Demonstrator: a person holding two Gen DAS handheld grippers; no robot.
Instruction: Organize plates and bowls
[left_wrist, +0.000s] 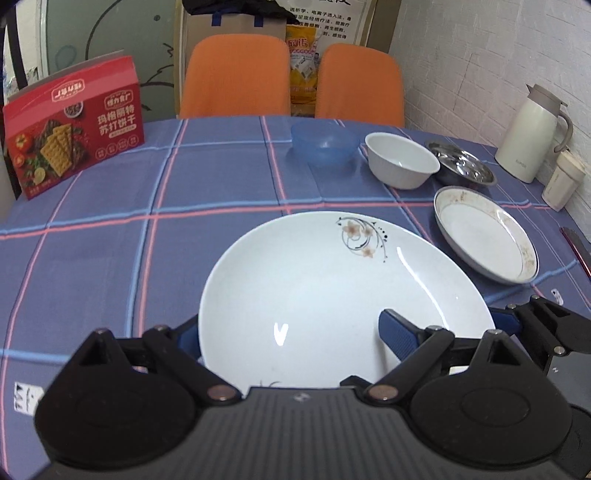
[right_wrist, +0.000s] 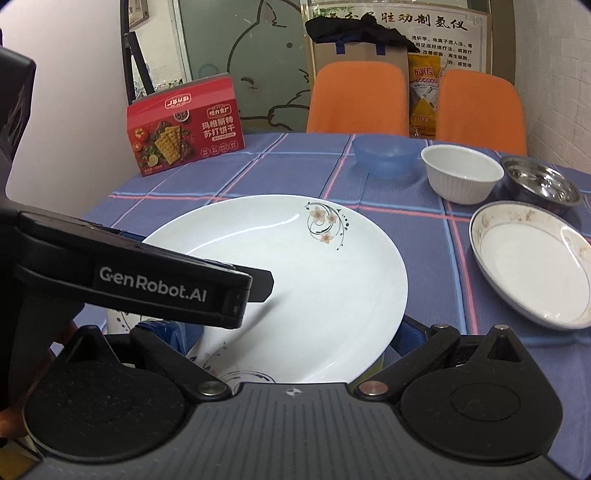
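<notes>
A large white plate with a flower print lies near the table's front edge. My left gripper is open. Its left finger is hidden behind the plate's rim and its right finger hovers over the plate. My right gripper is open too, with both blue fingers partly hidden under the plate's near rim. To the right lie a gold-rimmed plate, a steel bowl, a white ribbed bowl and a blue plastic bowl.
A red cracker box stands at the far left on the checked tablecloth. At the right, by the wall, stand a cream jug and a small cup. Two orange chairs are behind the table.
</notes>
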